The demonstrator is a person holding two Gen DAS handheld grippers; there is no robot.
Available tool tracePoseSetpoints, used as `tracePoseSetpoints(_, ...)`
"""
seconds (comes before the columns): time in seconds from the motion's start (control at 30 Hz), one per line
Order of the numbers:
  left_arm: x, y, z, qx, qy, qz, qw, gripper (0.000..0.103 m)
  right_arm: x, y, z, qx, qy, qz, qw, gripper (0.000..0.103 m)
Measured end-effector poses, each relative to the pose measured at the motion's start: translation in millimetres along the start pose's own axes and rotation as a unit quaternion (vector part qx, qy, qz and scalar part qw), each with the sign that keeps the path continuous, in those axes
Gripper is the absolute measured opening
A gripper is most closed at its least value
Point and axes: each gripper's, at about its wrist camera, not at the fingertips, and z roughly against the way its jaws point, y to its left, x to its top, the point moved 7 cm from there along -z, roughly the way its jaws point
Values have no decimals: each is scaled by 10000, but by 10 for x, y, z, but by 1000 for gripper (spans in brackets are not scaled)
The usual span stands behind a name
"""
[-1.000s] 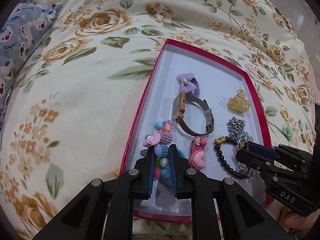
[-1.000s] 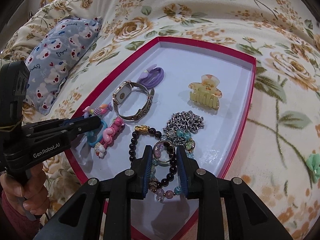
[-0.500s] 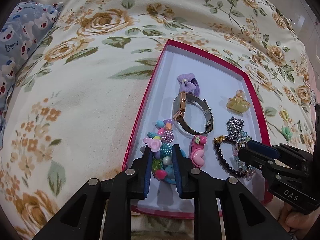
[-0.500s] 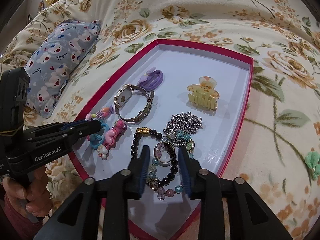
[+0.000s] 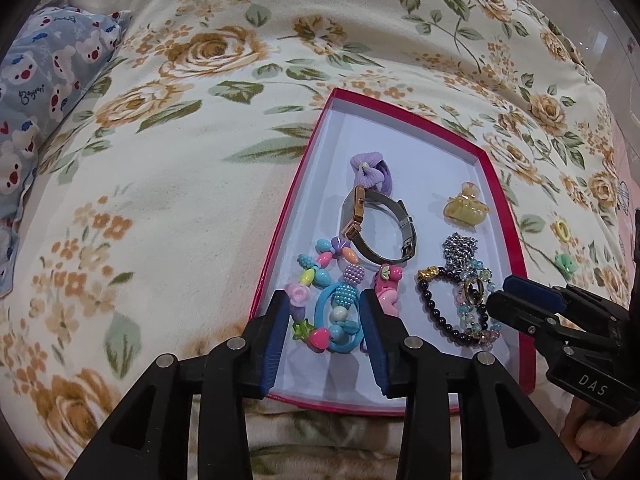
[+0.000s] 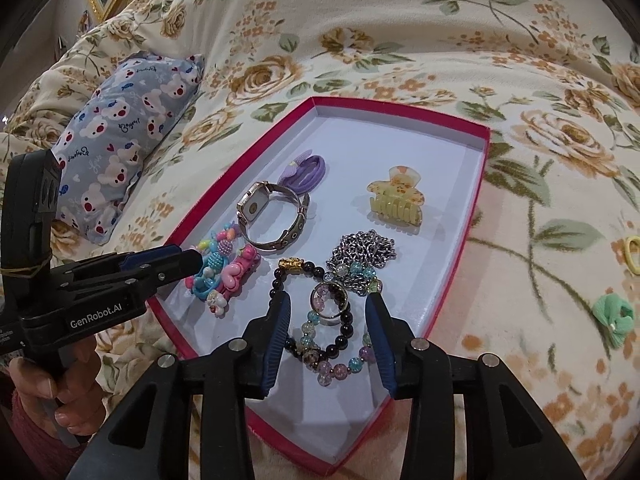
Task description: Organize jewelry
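both my tools are opening inside the red tray (image 5: 502, 200) on the bed, left tool (image 5: 325, 322) around the light, floppy candy-bead bracelet (image 5: 340, 308), right tool (image 6: 327, 322) around the slippery glass-bead bracelet (image 6: 332, 356), pads clear; i'd pinch each across its strand.

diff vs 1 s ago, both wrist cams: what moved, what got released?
Both let go. The left gripper was clamped on the colourful bead bracelet; its jaws are opening and the bracelet lies spread in the red tray. The right gripper released the beaded bracelets with the ring; its jaws are also opening. Watch, yellow claw clip, purple hair tie and chain unchanged.
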Motion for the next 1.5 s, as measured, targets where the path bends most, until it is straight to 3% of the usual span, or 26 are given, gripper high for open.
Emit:
tracePoseSetpoints(0.33,-105,8,259,-57,-184,88,9998,45,-13,-45,299,91,-510,-201,9985,41)
tracePoseSetpoints(0.47,-178,31,393,-109,-316,229,9992,56,-78,-75,387,180,-701,-417,9965,54)
tracePoseSetpoints(0.57,-259,80,507,-103,-441,400,9982,72,-136,-68,483,207,-859,-457,9950,54)
tracePoseSetpoints(0.87,-610,199,752,-217,-636,810,9944,80,-327,-19,748,215,-1437,-377,9887,63)
tracePoseSetpoints(0.97,-685,198,817,-172,-639,811,9945,81,-372,15,778,256,-1454,-338,9885,73)
tracePoseSetpoints(1.17,-753,173,969,96,-661,751,9949,88,-379,145,894,98,-1389,107,9902,78)
tracePoseSetpoints(1.27,-755,134,1057,220,-676,624,9955,93,-318,191,962,-136,-1267,446,9908,90)
tracePoseSetpoints(1.43,-626,19,1259,436,-947,314,9941,99,-112,282,1127,-383,-1330,1048,9848,100)
tracePoseSetpoints(1.5,-540,8,1350,709,-1192,243,9900,102,-58,280,1155,-610,-1453,1157,9807,102)
